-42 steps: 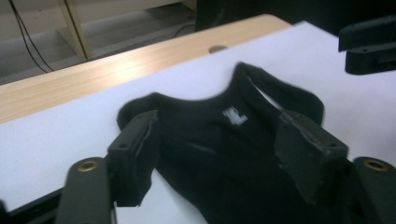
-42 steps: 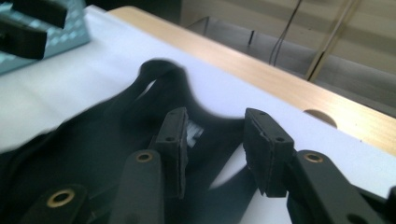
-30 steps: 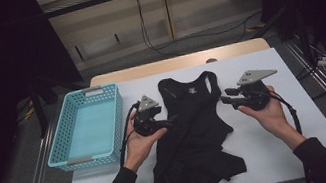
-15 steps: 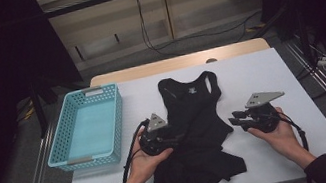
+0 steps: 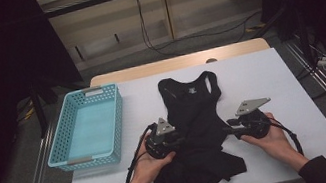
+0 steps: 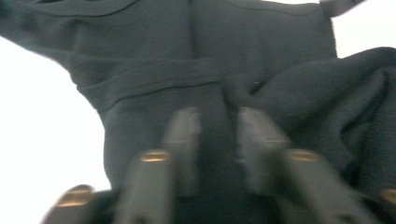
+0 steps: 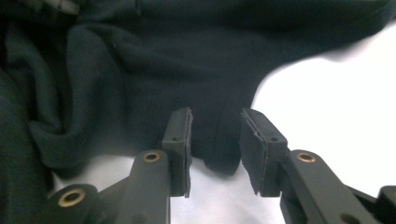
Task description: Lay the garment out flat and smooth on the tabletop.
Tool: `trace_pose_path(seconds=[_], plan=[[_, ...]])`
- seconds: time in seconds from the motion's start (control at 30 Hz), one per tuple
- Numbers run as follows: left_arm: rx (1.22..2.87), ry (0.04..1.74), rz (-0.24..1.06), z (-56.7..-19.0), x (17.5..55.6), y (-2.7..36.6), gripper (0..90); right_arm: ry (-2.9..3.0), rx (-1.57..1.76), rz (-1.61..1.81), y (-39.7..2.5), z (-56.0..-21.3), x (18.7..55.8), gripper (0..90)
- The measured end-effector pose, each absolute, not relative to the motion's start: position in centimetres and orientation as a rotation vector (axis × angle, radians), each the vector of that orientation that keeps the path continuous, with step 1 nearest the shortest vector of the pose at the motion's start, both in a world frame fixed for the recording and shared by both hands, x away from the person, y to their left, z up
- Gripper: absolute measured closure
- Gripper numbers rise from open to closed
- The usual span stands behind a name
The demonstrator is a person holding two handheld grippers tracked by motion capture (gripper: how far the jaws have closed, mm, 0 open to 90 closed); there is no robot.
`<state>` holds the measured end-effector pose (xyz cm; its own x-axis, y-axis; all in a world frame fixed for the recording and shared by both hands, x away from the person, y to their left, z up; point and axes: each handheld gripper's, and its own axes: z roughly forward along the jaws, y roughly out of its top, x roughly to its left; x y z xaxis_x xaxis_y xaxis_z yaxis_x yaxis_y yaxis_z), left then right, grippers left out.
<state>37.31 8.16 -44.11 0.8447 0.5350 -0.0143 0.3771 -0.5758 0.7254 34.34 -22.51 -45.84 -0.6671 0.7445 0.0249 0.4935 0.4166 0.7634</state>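
Observation:
A black tank top (image 5: 194, 111) lies flat on the white table (image 5: 259, 74), straps at the far end and its hem bunched near the person. My left gripper (image 5: 181, 141) is at the garment's left waist edge, my right gripper (image 5: 230, 130) at its right waist edge, and their jaws point at each other. In the left gripper view the blurred jaws of my left gripper (image 6: 217, 116) stand apart over the dark cloth (image 6: 187, 60). In the right gripper view my right gripper (image 7: 215, 116) is open, with a fold of the cloth's edge (image 7: 187, 56) between its pads.
A light blue plastic basket (image 5: 85, 160) stands on the table's left side, with nothing in it. A wooden tabletop strip (image 5: 176, 62) runs behind the white surface. Bare white table (image 5: 278, 96) lies to the right of the garment. Cables trail on the floor beyond.
Both grippers have moved toward the person, from beside the top's shoulder area down to its waist, and now sit closer against the cloth.

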Motion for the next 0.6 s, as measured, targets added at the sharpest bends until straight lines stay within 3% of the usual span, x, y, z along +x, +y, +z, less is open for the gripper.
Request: trace_pose_path(seconds=[0.13,0.23,0.43,0.6], plan=[[2.235,0.659,0.269,-43.9,37.3,8.5,89.3,2.387,1.076,1.068,-22.2,-46.7,34.6,62.8],[2.217,0.667,0.285,-43.6,37.5,9.0,89.8,2.383,1.085,1.075,-22.2,-46.7,34.8,65.7],[2.166,0.708,0.284,-42.9,37.7,10.4,90.0,2.395,1.081,1.063,-22.1,-46.6,34.8,80.3],[2.15,0.732,0.299,-42.9,37.8,11.0,90.0,2.367,1.079,0.994,-21.8,-46.3,34.7,84.9]])
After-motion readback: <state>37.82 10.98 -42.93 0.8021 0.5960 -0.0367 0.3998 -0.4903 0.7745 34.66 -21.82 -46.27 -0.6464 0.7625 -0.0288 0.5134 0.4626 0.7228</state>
